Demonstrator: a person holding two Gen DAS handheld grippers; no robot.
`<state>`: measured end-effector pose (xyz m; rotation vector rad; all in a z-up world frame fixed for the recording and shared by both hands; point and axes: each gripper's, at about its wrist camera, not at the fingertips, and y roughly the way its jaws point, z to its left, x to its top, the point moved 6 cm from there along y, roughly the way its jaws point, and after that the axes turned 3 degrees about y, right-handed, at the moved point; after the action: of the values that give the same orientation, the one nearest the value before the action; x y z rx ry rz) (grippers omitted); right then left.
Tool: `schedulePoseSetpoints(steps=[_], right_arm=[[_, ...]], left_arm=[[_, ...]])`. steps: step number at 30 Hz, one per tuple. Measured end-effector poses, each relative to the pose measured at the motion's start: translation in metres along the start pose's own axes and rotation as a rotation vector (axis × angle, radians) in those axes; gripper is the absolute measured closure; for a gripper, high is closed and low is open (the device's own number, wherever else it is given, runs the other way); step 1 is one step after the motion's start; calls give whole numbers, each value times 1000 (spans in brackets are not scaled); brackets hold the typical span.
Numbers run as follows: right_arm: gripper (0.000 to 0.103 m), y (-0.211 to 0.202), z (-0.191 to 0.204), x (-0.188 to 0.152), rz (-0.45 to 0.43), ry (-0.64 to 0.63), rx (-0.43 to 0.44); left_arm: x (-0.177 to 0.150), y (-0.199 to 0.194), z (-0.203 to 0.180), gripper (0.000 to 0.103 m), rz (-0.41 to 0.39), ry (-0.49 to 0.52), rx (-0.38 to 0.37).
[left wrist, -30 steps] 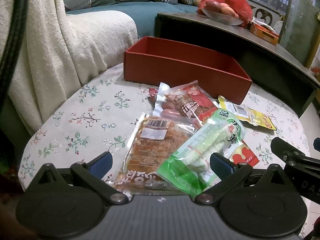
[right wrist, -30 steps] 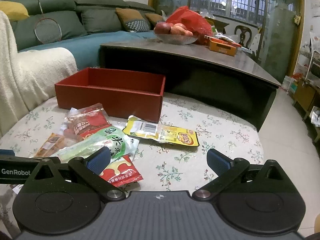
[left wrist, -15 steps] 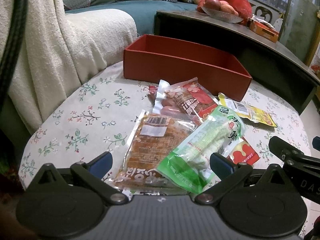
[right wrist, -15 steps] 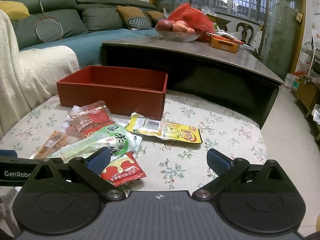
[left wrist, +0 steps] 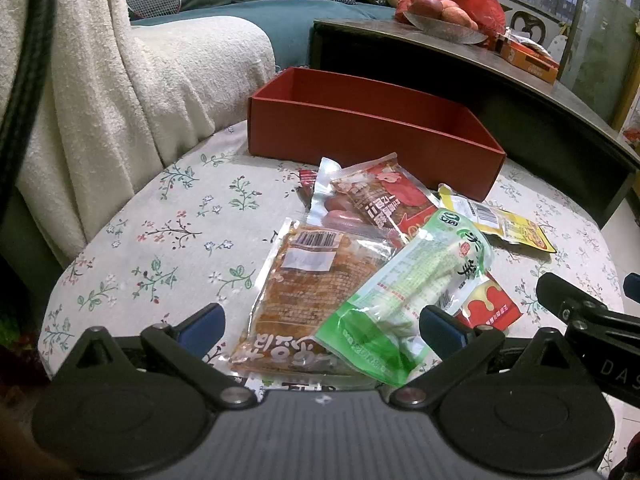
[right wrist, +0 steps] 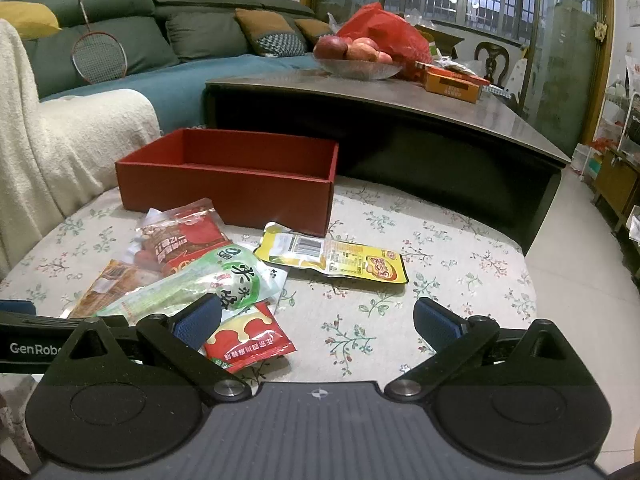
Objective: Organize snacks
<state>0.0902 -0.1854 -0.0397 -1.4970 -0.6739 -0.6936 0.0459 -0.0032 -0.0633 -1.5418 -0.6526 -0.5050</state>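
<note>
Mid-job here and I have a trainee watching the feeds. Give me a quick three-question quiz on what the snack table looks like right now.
1. True or false: the red box already has a snack packet visible inside it.
2. Multiple choice: which packet lies on its own, not overlapping the pile? A) green packet B) yellow packet C) brown packet
3. Short answer: what state are the left gripper and right gripper in?

Key
1. False; the part of the interior in view shows no packet.
2. B; it lies flat on the floral cloth, in front of the box.
3. Both open, holding nothing.
</note>
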Motion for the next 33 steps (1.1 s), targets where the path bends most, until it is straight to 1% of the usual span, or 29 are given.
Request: schedulePoseSetpoints(steps=[19, 24, 30, 33], right_arm=[[0, 1, 0, -2, 9, 4, 6], [0, 2, -2, -1, 14, 13, 9], [0, 5, -4, -1, 32, 31, 21], [0, 7, -4, -2, 49, 43, 41]], left_arm=[[-2, 1, 1, 4, 2, 2, 1], [-5, 1, 2, 4, 2, 28, -9], [-4, -2, 8, 4, -4, 40, -24], [-5, -2, 10, 4, 1, 45, -27]])
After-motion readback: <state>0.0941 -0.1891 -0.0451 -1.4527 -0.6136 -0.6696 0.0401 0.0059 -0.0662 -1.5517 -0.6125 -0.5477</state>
